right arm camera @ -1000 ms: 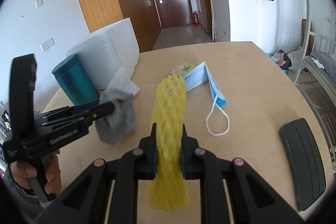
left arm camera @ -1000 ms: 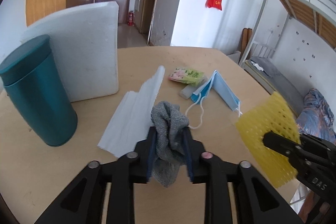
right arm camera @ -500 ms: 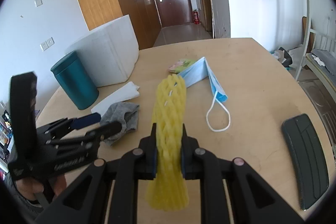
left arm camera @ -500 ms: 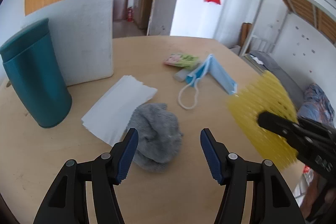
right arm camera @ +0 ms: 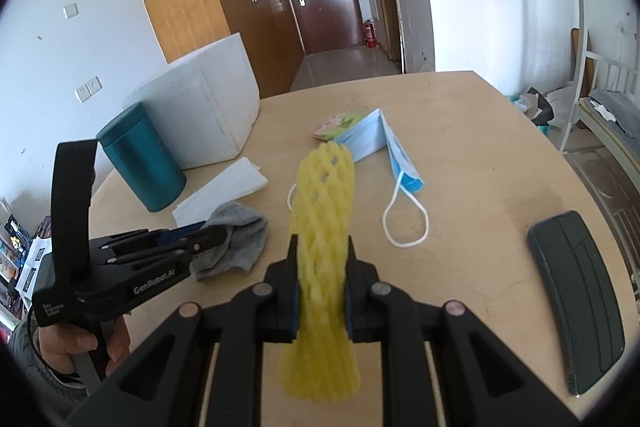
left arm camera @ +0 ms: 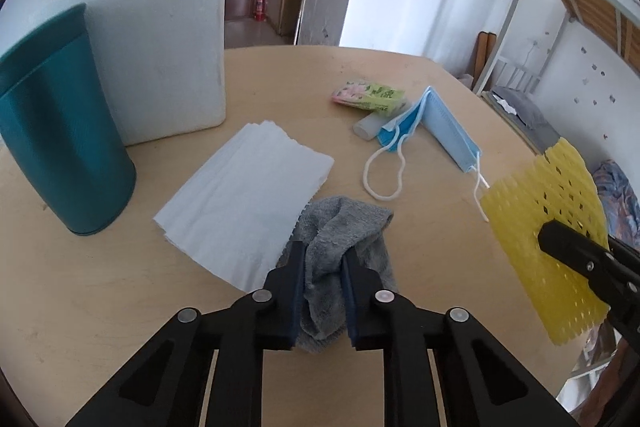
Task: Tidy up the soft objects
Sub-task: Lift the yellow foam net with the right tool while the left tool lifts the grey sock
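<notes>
Left gripper (left arm camera: 323, 259) clamped on grey sock (left arm camera: 344, 227) beside white tissue (left arm camera: 248, 195). Right gripper (right arm camera: 320, 259) pinching yellow foam fruit net (right arm camera: 324, 227) above wooden table (right arm camera: 480, 155).

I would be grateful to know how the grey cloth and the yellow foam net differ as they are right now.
The grey cloth is solid, crumpled fabric; the yellow foam net is an open mesh sleeve. The cloth lies on the table beside the white tissue; the net is held up off it. Shared: each is pinched in shut jaws, cloth by the left gripper, net by the right gripper.
</notes>
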### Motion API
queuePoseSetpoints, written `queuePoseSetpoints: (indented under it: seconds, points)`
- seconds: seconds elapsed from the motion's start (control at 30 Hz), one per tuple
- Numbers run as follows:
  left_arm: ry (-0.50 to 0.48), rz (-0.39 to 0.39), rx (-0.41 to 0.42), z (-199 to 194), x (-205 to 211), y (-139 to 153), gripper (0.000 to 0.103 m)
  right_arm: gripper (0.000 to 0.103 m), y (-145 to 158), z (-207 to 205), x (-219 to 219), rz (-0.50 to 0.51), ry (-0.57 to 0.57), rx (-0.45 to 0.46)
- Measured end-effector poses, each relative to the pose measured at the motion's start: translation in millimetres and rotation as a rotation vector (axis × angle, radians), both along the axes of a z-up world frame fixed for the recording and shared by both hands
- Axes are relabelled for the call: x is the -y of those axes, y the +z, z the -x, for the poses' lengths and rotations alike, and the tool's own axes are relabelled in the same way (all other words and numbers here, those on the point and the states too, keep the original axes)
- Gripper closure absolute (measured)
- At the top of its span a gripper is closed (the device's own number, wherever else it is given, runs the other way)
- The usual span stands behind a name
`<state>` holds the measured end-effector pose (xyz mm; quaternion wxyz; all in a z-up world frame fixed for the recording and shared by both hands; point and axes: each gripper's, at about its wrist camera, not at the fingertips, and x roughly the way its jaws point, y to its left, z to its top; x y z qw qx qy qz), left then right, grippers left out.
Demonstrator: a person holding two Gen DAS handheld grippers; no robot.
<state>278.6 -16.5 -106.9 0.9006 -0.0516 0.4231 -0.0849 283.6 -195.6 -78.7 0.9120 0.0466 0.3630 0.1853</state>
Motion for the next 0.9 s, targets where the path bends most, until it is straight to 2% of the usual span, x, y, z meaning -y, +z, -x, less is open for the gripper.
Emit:
queuePoseSetpoints:
  seconds: [0.2, 0.53, 0.67, 0.9]
  points:
    - [-0.014, -0.008, 0.082, 24.9, 1.4, 24.5, 0.091, 0.083, 6.9, 10.2, 0.0, 0.004, -0.003, 0.016]
    - [0.035, 0.045, 0.275, 62.0, -27.1, 103.4, 0.091, 0.083, 24.8, 29.7, -2.4, -0.004, 0.004, 0.066]
    - [0.046, 0.045, 0.301, 72.7, -29.7, 112.1, 0.091, 0.083, 28.6, 35.9, -4.6, -0.002, 0.015, 0.081]
    - [0.060, 0.027, 0.317, 97.5, -29.3, 110.5, 0.091, 0.083, 31.3, 52.1, -11.7, 0.006, 0.039, 0.103]
